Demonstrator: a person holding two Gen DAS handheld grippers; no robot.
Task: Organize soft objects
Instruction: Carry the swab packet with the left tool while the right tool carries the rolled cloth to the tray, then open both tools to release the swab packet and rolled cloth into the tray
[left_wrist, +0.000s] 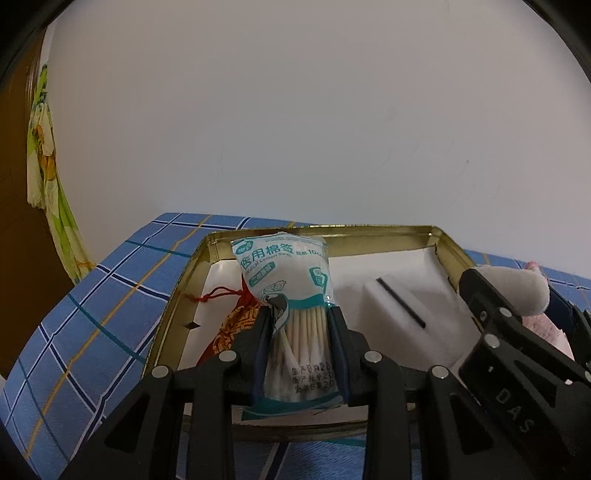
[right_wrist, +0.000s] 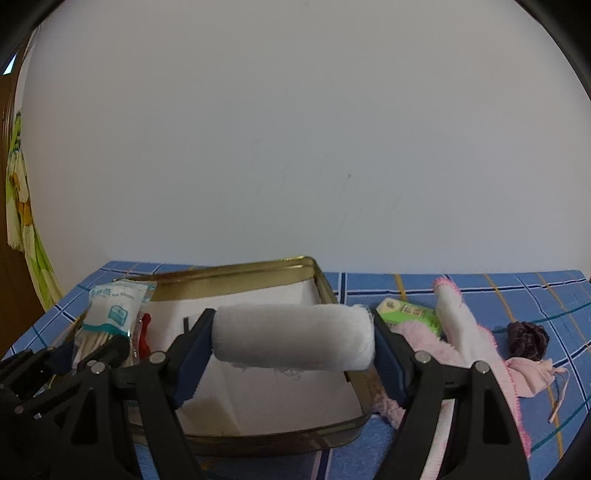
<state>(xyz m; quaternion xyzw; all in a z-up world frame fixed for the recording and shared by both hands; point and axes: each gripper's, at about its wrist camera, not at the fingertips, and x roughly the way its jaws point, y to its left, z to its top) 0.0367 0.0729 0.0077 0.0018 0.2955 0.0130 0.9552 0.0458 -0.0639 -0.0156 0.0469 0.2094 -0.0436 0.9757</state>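
My left gripper (left_wrist: 300, 325) is shut on a bag of cotton swabs (left_wrist: 291, 288) and holds it upright over the left part of the gold tin box (left_wrist: 332, 232). The bag also shows in the right wrist view (right_wrist: 110, 314). A red and gold pouch (left_wrist: 232, 325) lies in the box under it. My right gripper (right_wrist: 293, 336) is shut on a white rolled towel (right_wrist: 291, 338), held crosswise over the box (right_wrist: 258, 267). The right gripper also shows at the right of the left wrist view (left_wrist: 517, 332).
The box sits on a blue checked cloth (left_wrist: 92, 314). To its right lie a pink fluffy towel (right_wrist: 469, 332), a green packet (right_wrist: 410, 312), a dark hair tie (right_wrist: 526, 338) and a small pink pouch (right_wrist: 532, 373). A black stick (left_wrist: 400, 302) lies in the box. A white wall stands behind.
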